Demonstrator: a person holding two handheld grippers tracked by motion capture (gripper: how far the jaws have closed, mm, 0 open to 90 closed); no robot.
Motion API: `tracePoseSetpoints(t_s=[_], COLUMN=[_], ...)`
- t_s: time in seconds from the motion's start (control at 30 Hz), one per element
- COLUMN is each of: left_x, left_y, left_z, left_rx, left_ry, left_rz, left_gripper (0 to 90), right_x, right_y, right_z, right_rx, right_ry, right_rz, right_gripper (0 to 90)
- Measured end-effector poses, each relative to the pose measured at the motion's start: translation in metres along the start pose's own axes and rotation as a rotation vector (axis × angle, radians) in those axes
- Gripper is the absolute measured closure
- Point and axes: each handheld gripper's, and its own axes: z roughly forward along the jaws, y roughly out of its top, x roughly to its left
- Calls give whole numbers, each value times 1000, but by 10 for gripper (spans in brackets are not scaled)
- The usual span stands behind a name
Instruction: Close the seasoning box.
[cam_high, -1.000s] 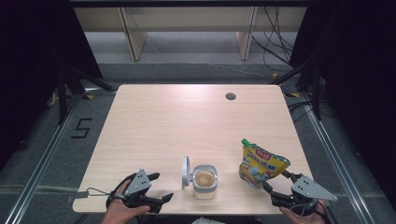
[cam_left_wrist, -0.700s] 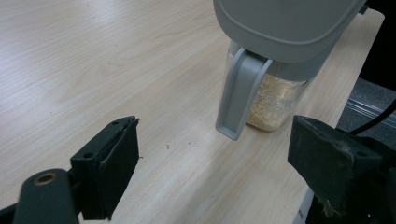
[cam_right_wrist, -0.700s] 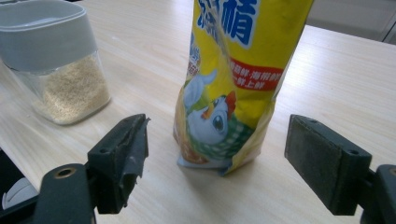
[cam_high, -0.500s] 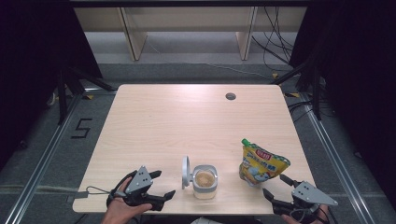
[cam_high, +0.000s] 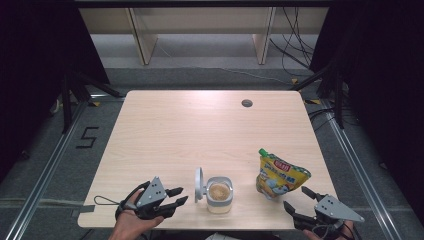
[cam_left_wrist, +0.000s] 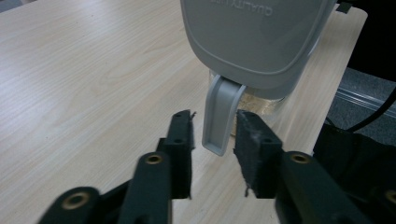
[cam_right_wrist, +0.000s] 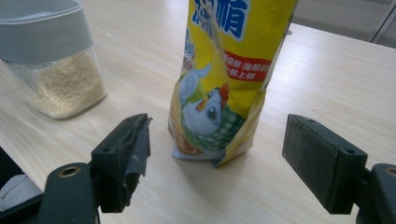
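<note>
Jaws of the left gripper stand parted around the latch tab of the jar's raised lid, not yet pinching; closing squarely on it would steady the jar near the table's front edge. The right gripper, spread wide, should advance and clamp the yellow pouch at mid-height, just right of the jar.

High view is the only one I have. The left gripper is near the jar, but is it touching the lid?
Observer: Not touching. The left gripper has its fingers on either side of the lid's latch tab, with gaps.
Operator: And the right gripper, is it open?
Observer: Yes, the right gripper is wide open, short of the yellow pouch.
Operator: What is in the jar?
Observer: The jar holds pale fine grains.
</note>
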Motion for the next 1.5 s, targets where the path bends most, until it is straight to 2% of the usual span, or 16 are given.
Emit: tracePoseSetpoints(t_s=[0.1, 0.13, 0.17, 0.2, 0.3, 0.33, 0.4, 0.67, 0.7, 0.73, 0.8, 0.83, 0.87, 0.9, 1.2, 1.5], left_x=[0, 4, 2, 4, 3, 4, 3, -6, -8, -8, -11, -10, -12, -11, -17, -22], left_y=[2, 3, 3, 5, 8, 9, 12, 29, 30, 32, 35, 36, 36, 37, 42, 49], left_z=[-1, -1, -1, -2, -3, -3, -4, -1, 0, 1, 4, 6, 7, 8, 17, 28], left_rx=[-3, -2, -12, -13, -30, -34, -48, -51, -50, -47, -50, -52, -52, -42, -54, -36], left_ry=[20, 15, 32, 32, 43, 38, 27, 2, -4, -10, -20, -24, -24, -20, -43, -58], left_rz=[-4, 30, 2, 32, -8, 6, -7, 38, 32, 53, 44, 68, 45, 70, 63, 105], left_gripper=[825, 852, 878, 889, 891, 892, 892, 892, 892, 892, 892, 892, 891, 892, 892, 891], right_x=[-1, 0, 0, 0, 4, 1, 1, 3, 1, 1, 1, 0, 1, 1, 1, 2], right_y=[0, 1, 1, 0, 1, 1, 1, 0, 1, 1, 0, 0, 1, 1, 1, 1], right_z=[0, 1, 1, 1, 0, 1, 1, 0, 1, 1, 1, 1, 1, 1, 3, 3], right_rx=[0, 3, 5, 0, 21, 12, 11, 27, 18, 15, 19, 21, 13, 13, 9, 13], right_ry=[2, 1, 1, 7, 3, 7, 10, 4, 6, 8, 9, 10, 10, 9, 20, 20], right_rz=[-45, -29, -32, -24, 5, -28, -27, -4, -32, -30, -37, -44, -28, -29, -45, -43], right_gripper=[245, 245, 246, 248, 251, 252, 252, 251, 251, 251, 251, 251, 251, 251, 254, 259])
